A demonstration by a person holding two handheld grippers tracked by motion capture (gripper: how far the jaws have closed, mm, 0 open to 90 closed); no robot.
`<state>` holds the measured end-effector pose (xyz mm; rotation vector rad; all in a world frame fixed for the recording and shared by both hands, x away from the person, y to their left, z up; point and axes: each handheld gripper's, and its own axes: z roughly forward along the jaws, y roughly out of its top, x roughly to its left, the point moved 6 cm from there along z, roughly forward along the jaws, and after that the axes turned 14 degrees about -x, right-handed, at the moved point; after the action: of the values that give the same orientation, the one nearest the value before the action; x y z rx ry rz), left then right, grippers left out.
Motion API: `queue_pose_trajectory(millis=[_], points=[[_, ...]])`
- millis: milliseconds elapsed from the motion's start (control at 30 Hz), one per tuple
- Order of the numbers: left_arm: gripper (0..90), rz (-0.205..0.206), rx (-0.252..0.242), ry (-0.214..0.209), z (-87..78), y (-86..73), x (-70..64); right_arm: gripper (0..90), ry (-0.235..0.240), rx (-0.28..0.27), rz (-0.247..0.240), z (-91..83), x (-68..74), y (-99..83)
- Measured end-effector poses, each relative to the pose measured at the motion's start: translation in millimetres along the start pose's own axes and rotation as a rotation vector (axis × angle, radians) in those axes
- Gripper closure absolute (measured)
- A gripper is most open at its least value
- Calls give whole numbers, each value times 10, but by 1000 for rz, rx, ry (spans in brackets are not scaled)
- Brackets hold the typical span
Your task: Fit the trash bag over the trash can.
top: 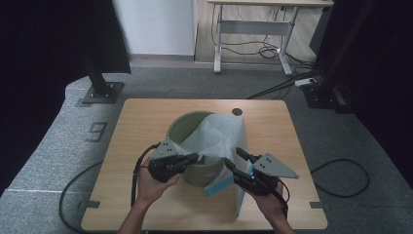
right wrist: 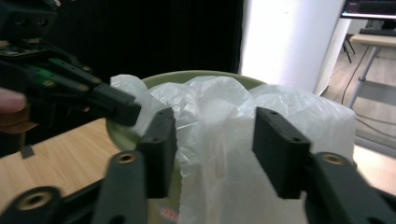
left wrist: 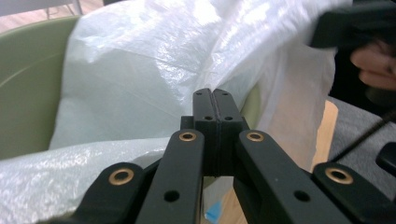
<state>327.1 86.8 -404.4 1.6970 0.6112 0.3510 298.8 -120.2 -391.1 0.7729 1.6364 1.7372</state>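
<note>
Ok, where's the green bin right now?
In the high view the green bin stands mid-table between the left gripper and right gripper, with the white bag draped over its right side.

1. The left claw [top: 195,157] is a black body topped by a grey three-cornered plate; a black cable loops from it toward 7 o'clock.
2. In the left gripper view, its jaws are matte black bars with brass-ringed pivot holes and small screw holes.
3. The right claw [top: 235,160] is also black, with a grey triangular plate at 3 o'clock.
4. The person's forearms are bare, with no sleeves.
</note>
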Motion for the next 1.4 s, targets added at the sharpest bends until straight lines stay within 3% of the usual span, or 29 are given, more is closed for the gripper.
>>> queue_pose_trajectory(millis=[100,167,300,467,700,767,833,867,967,1033,1167,1200,1333,1400], points=[[899,-26,-12,19,-21,14,50,387,-17,0,43,-163,-1,-87],[899,-31,-15,27,-30,19,67,379,-19,5,42,-183,10,-115],[898,-45,-30,47,-67,39,131,339,-43,33,55,-230,49,-356],[899,-49,-20,54,-67,25,169,291,-91,44,112,-176,112,-697],[898,-58,-15,48,-58,10,172,285,-116,81,93,-52,105,-857],[899,-63,-15,47,-52,6,168,289,-126,87,101,-13,82,-885],[898,-63,-13,45,-46,1,166,292,-121,84,139,14,90,-887],[898,-63,-13,44,-43,-1,166,303,-114,78,154,23,113,-873],[898,-64,-11,42,-40,-5,163,376,-138,87,108,56,139,-867],[898,-62,-12,41,-46,-1,158,418,-141,89,110,65,129,-872],[898,-57,-17,29,-52,-3,145,688,-116,80,101,82,112,-877],[898,-50,-16,26,-51,-5,137,779,-122,74,68,83,111,-866],[898,-47,-15,21,-55,-6,122,877,-164,59,34,52,47,-824],[898,-44,-16,20,-62,-4,124,885,-186,39,16,12,-8,-775]])
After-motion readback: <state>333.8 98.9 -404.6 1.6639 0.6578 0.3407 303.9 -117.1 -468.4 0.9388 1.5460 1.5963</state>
